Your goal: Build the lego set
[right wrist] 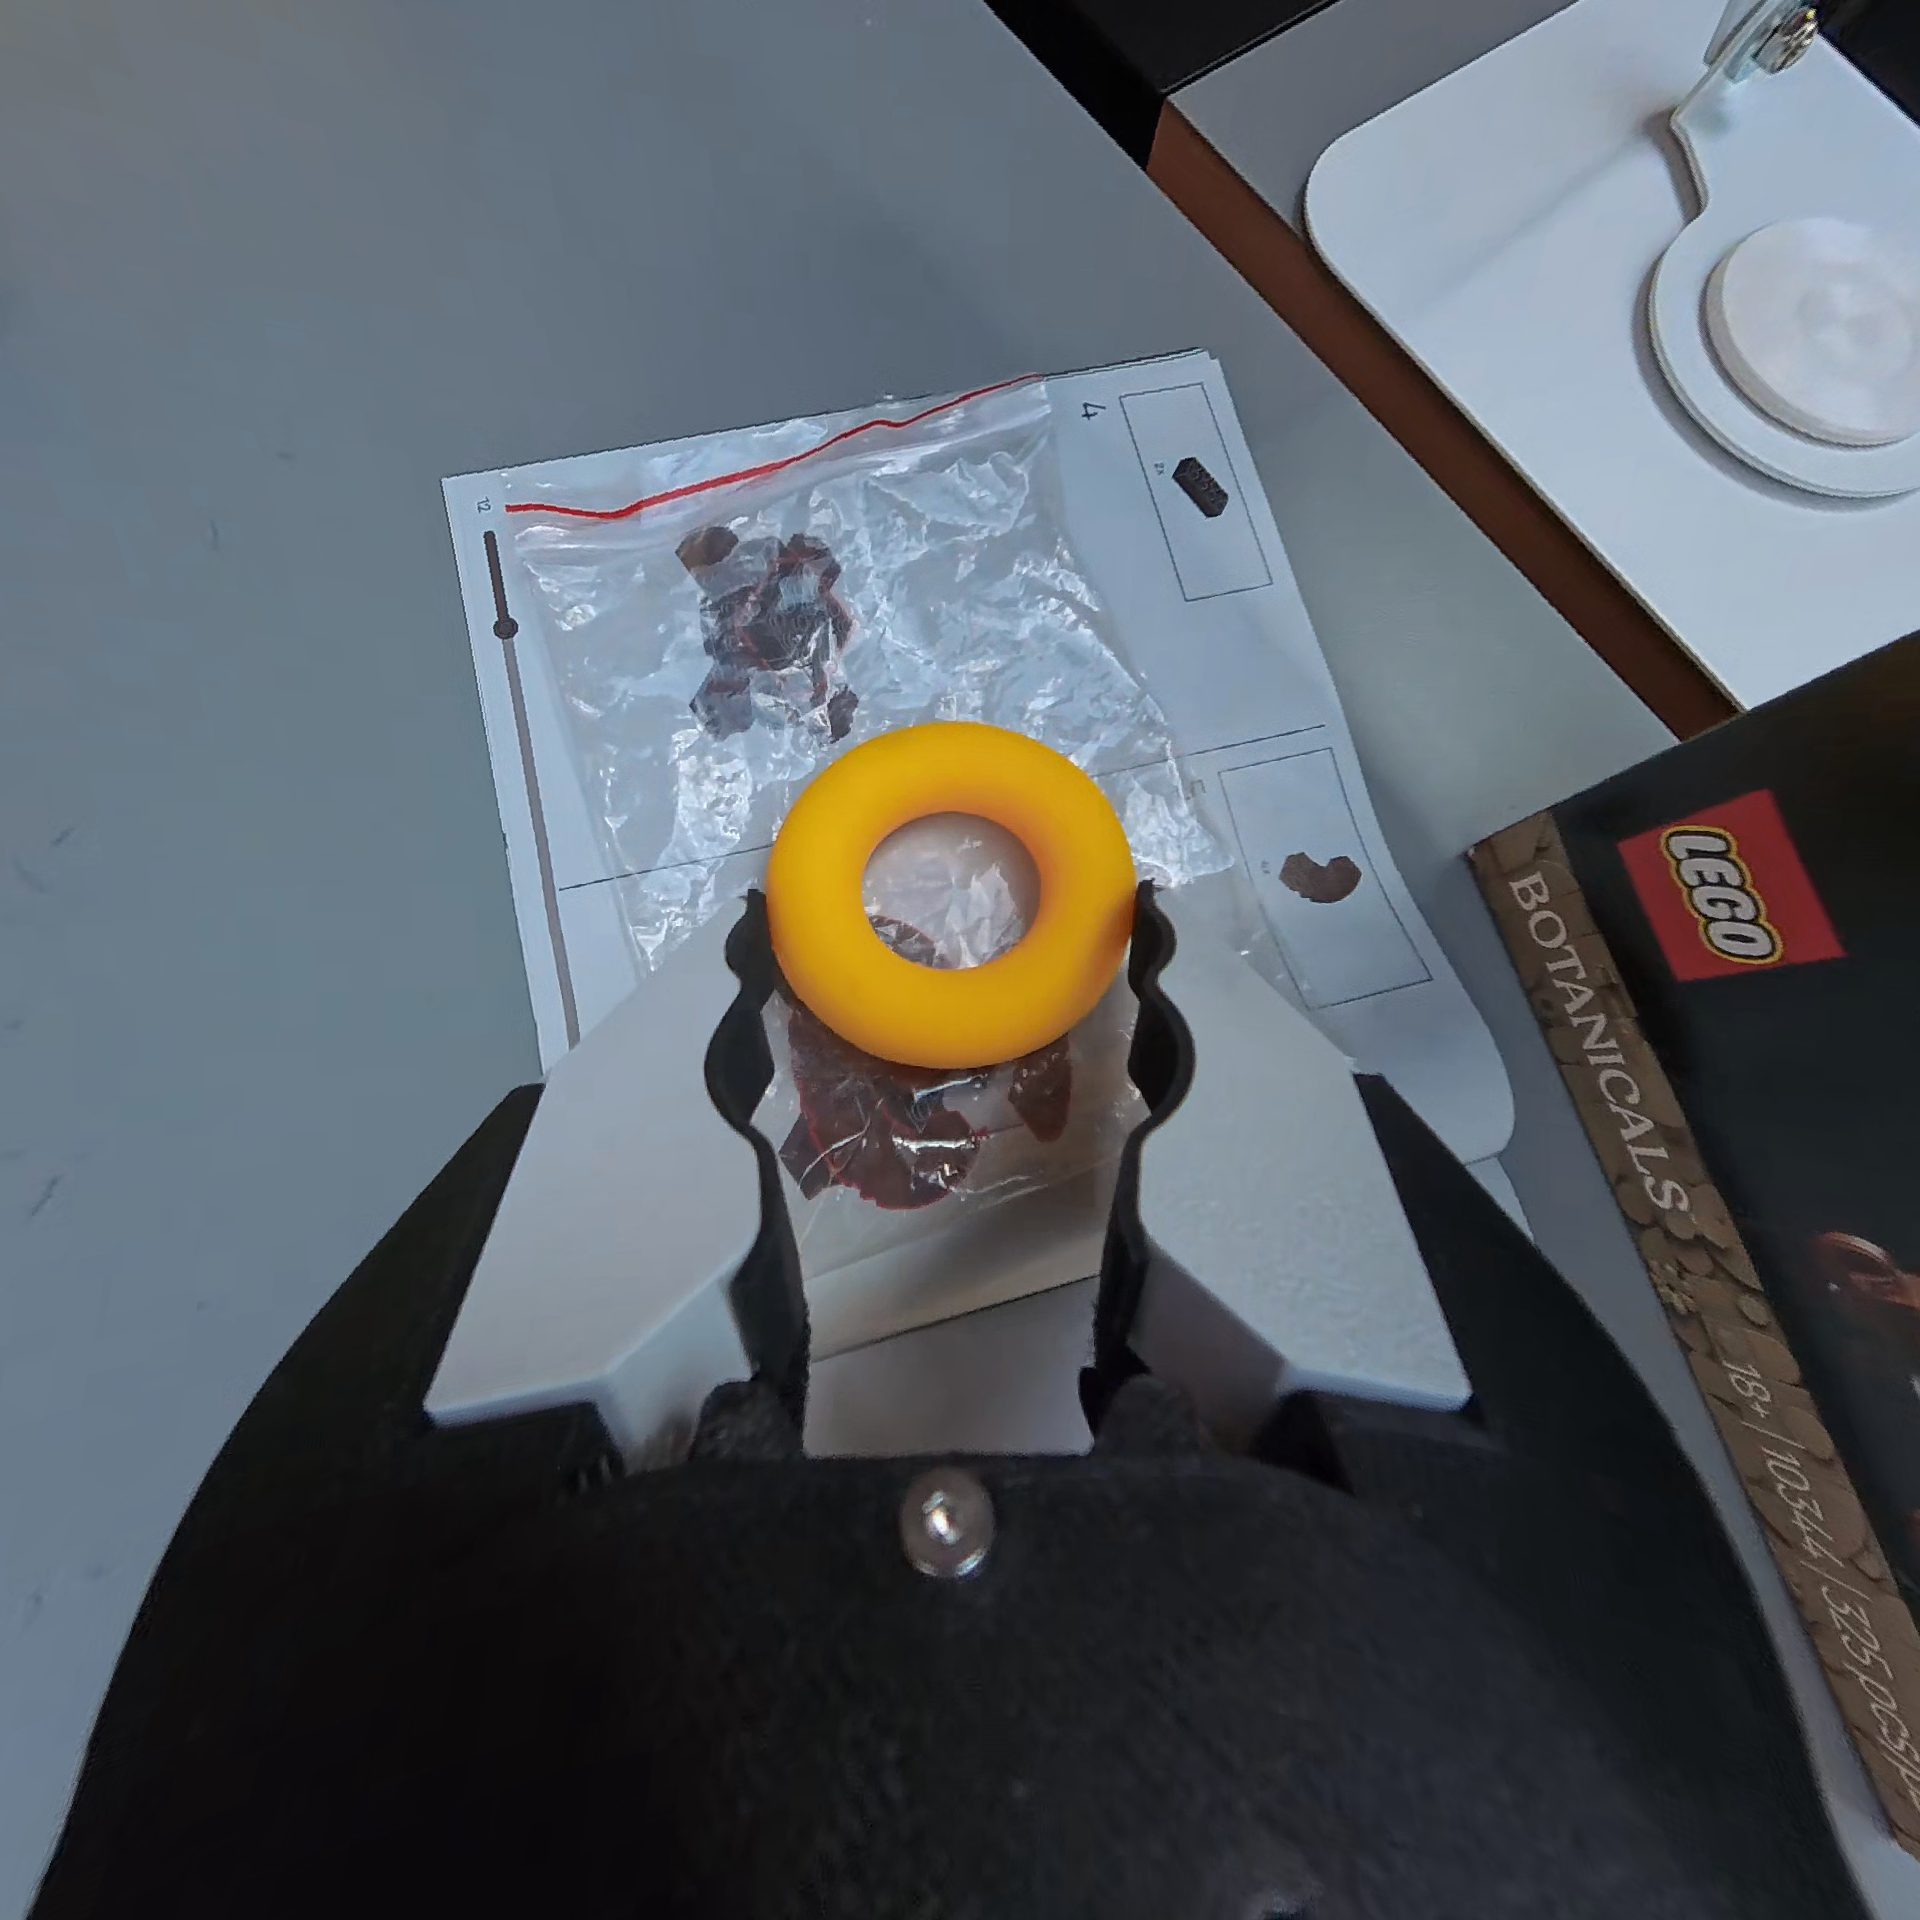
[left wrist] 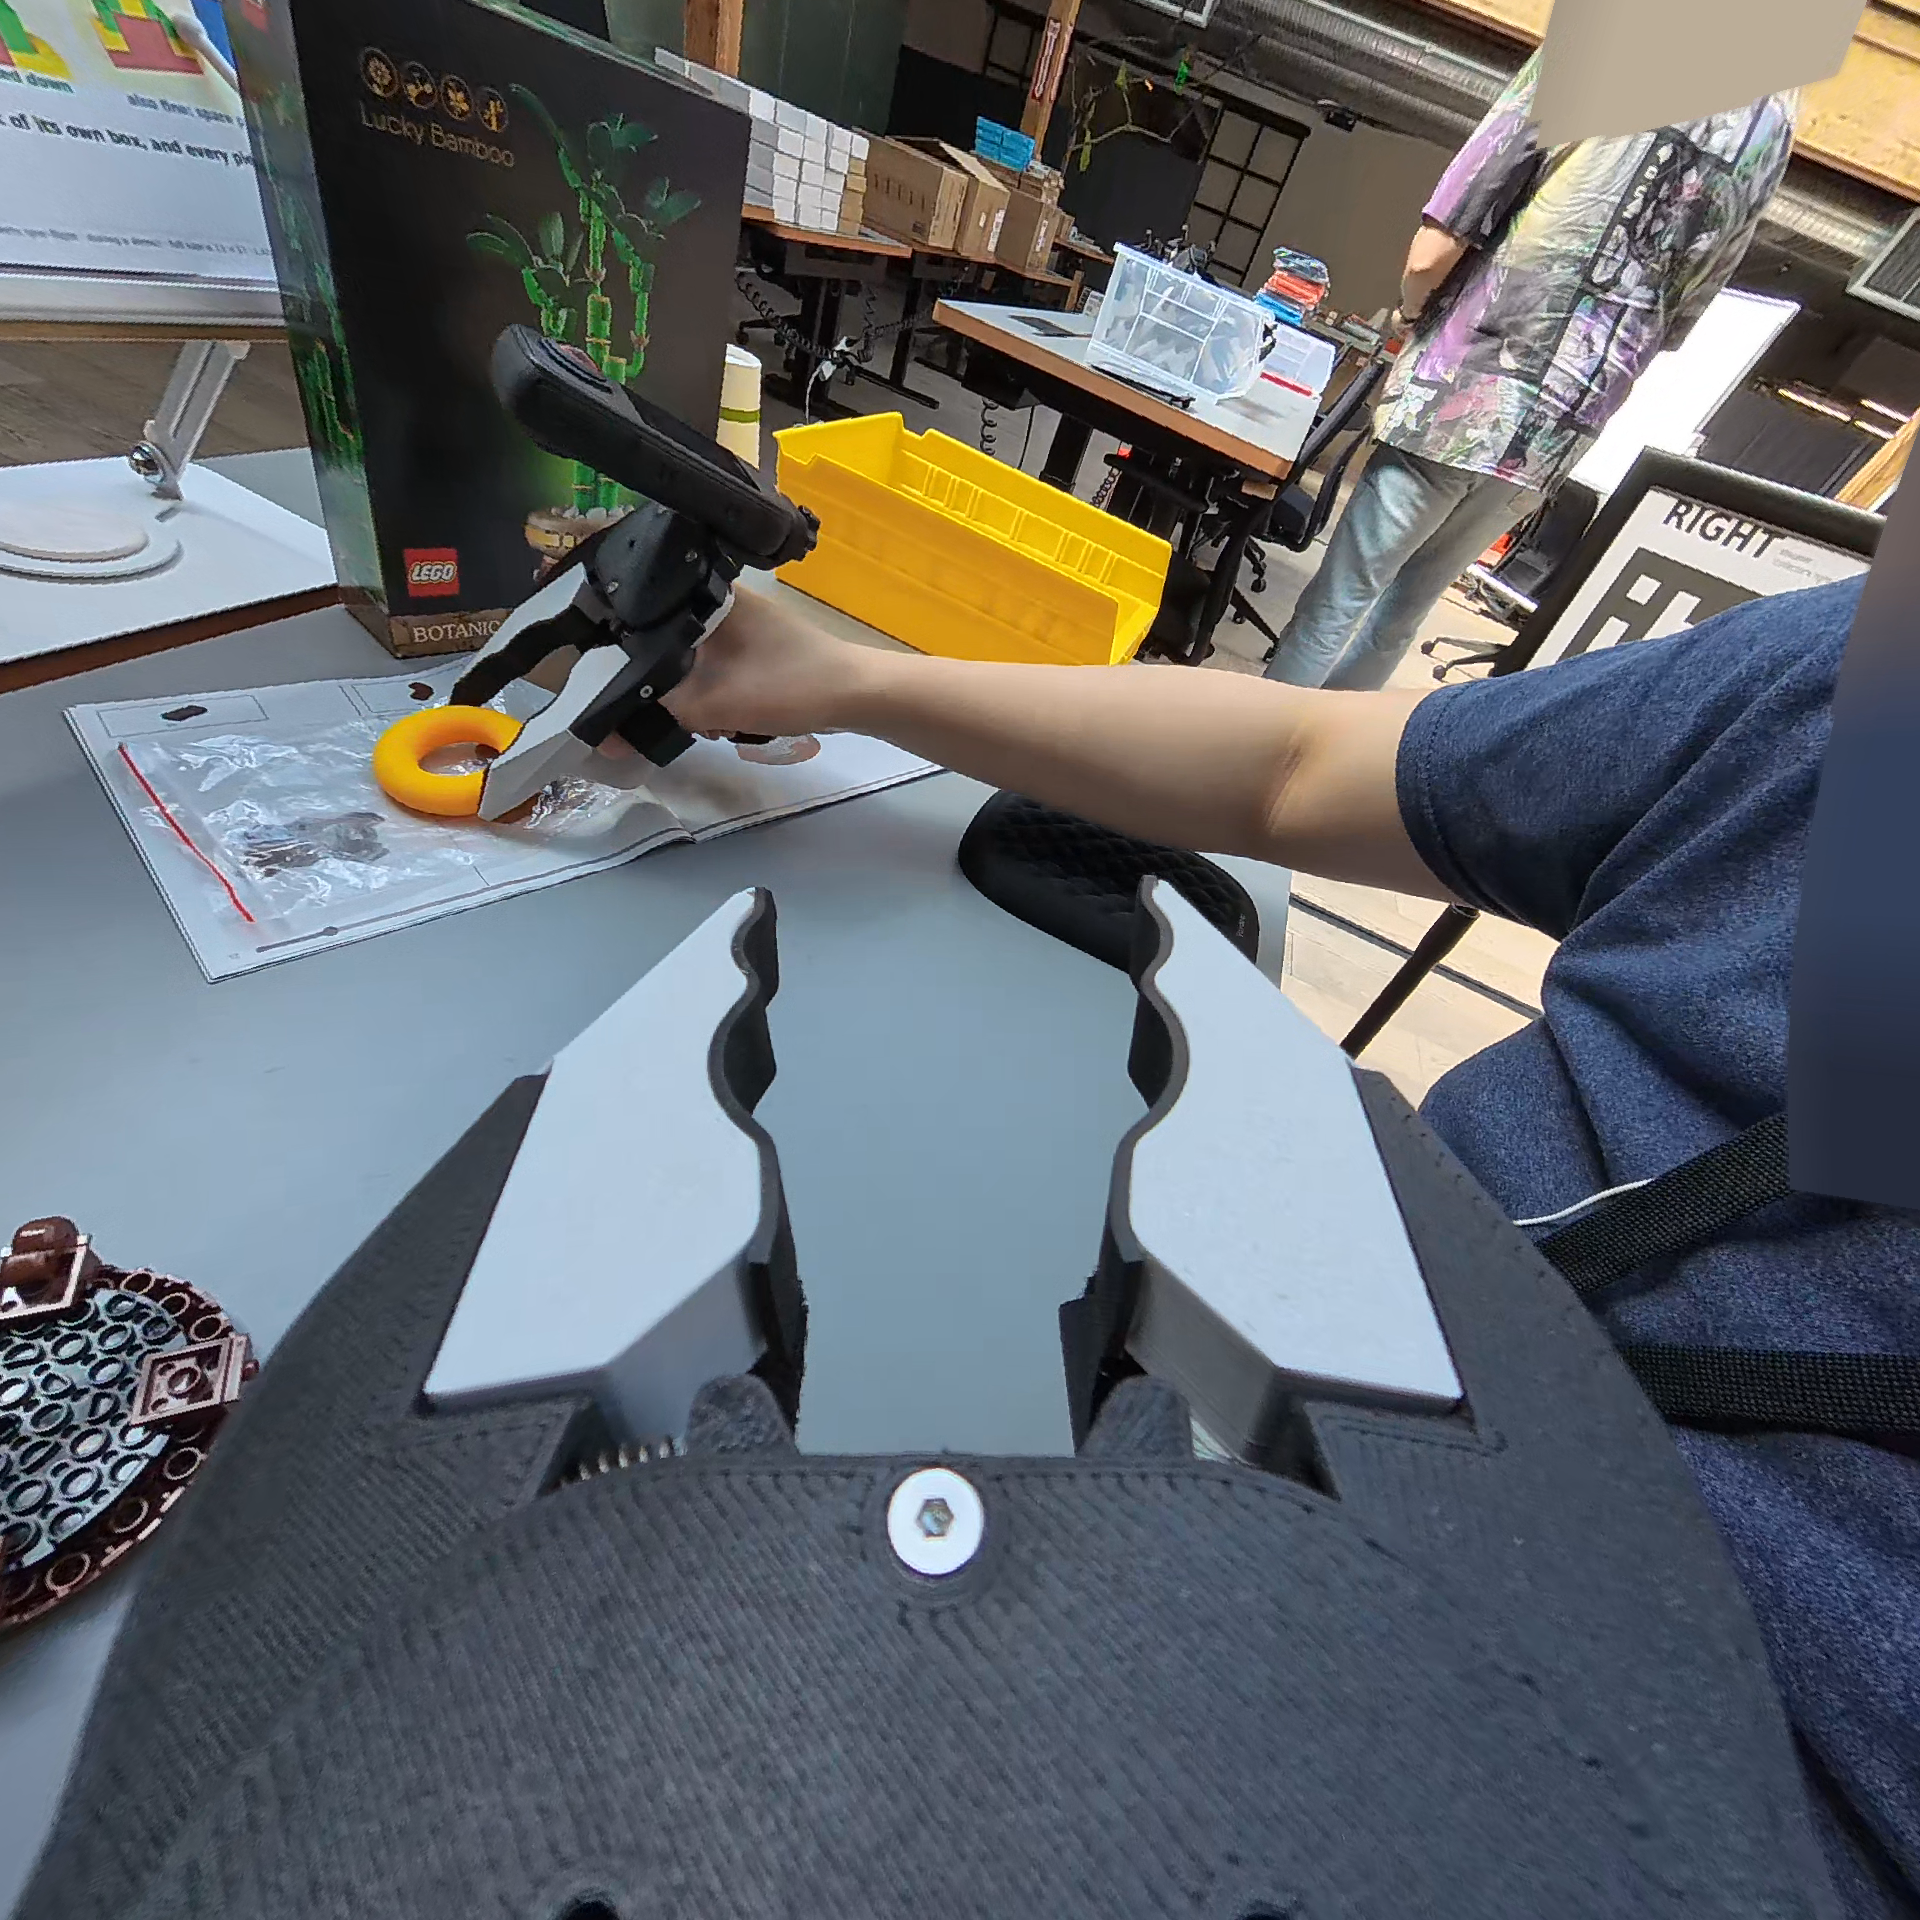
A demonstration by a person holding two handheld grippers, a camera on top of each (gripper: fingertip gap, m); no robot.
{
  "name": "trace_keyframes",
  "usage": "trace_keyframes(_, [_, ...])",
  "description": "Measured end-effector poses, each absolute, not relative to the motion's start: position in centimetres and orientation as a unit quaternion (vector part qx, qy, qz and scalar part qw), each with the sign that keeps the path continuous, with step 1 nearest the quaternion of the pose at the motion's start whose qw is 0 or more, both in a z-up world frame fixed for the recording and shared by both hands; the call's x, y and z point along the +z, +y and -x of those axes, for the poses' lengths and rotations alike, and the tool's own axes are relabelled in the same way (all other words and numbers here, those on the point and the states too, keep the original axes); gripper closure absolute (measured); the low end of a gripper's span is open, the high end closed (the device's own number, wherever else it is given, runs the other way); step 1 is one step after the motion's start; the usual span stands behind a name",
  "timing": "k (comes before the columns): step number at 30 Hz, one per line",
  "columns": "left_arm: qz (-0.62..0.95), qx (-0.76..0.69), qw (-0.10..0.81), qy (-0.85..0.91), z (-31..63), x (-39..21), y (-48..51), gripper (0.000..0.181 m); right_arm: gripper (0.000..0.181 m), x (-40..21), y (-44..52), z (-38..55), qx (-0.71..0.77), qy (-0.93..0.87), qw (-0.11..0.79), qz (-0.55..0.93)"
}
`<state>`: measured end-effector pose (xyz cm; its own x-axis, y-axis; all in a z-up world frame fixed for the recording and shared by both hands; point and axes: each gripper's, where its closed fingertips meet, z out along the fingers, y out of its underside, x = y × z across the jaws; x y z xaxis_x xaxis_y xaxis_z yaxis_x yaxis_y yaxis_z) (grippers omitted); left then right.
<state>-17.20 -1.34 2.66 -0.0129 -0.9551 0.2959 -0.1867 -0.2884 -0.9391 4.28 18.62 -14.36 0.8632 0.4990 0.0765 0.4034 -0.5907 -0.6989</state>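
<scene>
A yellow ring lies on a clear zip bag of dark brown pieces that rests on the open instruction booklet. My right gripper is open, with a fingertip at each side of the ring; it also shows in the left wrist view, held by a hand over the ring. My left gripper is open and empty over bare grey table. A round brown studded plate with small brown parts on it lies at the lower left.
The dark set box stands behind the booklet; it also shows in the right wrist view. A yellow bin sits to its right. A white stand base lies beyond the booklet. A black mesh pad is at the table edge. A person stands far right. My right tips are about 25 cm from the round brown studded plate, my left tips only 20 cm.
</scene>
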Motion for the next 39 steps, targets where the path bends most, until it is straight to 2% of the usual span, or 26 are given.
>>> trace_keyframes(5, [0.602, -0.53, 0.36, 0.478, 16.9, 2.7, -1.3, 0.114, 0.113, -11.6, 17.0, -3.5, 0.035, -0.285, 0.422, 0.86])
trace_keyframes(11, [0.601, -0.551, 0.323, 0.481, 16.2, 1.7, -1.8, 0.114, 0.113, -5.2, 8.5, -5.4, 0.012, -0.276, 0.473, 0.837])
trace_keyframes(15, [0.599, -0.569, 0.299, 0.478, 15.5, 1.3, -2.1, 0.113, 0.113, 1.9, 3.8, -14.1, -0.05, -0.21, 0.506, 0.835])
trace_keyframes(19, [0.598, -0.569, 0.305, 0.475, 14.5, 1.7, -1.6, 0.113, 0.113, 7.6, 5.4, -30.0, -0.103, -0.07, 0.532, 0.838])
trace_keyframes(23, [0.611, -0.553, 0.307, 0.476, 13.4, 1.8, -0.9, 0.113, 0.113, 6.5, 10.4, -42.9, -0.061, 0.061, 0.524, 0.847])
trace_keyframes(27, [0.625, -0.546, 0.303, 0.468, 12.8, 2.2, -0.7, 0.113, 0.113, 3.6, 14.1, -49.2, -0.021, 0.136, 0.521, 0.842])
trace_keyframes(33, [0.641, -0.528, 0.311, 0.462, 12.3, 2.5, 0.3, 0.113, 0.113, -0.4, 16.6, -52.2, -0.047, 0.122, 0.483, 0.866])
trace_keyframes(39, [0.639, -0.538, 0.31, 0.454, 11.4, 2.9, 0.7, 0.113, 0.113, -1.6, 17.5, -52.6, -0.045, 0.115, 0.479, 0.869])
